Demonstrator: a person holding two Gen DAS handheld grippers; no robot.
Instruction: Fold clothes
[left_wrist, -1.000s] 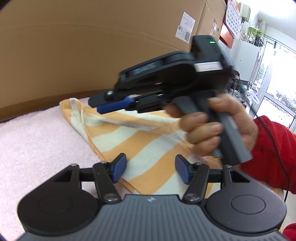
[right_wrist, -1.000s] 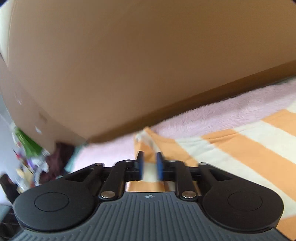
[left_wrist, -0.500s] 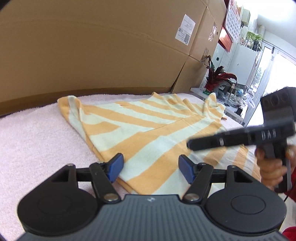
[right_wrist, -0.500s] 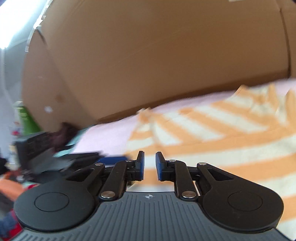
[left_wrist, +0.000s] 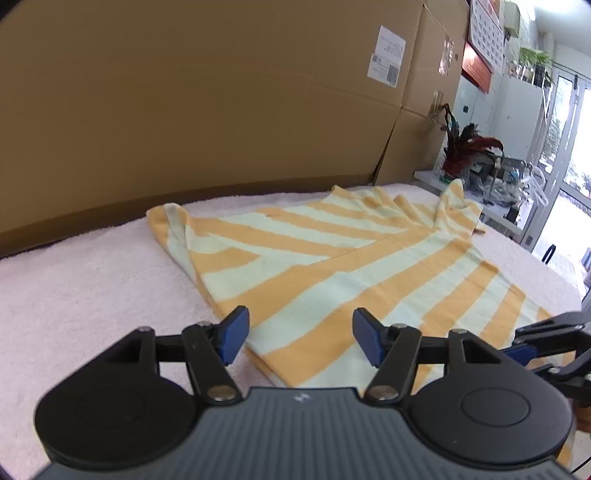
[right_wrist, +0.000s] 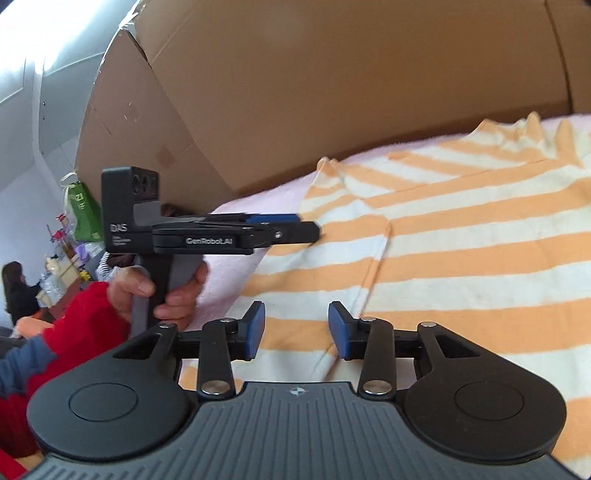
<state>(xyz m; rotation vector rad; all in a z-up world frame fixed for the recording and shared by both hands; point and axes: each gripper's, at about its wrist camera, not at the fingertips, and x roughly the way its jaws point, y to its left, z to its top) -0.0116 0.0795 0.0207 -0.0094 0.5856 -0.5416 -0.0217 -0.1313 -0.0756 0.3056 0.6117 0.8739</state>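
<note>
Orange-and-cream striped garment (left_wrist: 332, 266) on pink towel (left_wrist: 92, 277).

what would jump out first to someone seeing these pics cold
The orange-and-white striped garment spread over the pink fleecy cover draws the eye first, partly folded, with a wall of big cardboard boxes right behind it. Next comes the left gripper, held in a hand with a red sleeve, hovering at the garment's left edge in the right wrist view.
</note>
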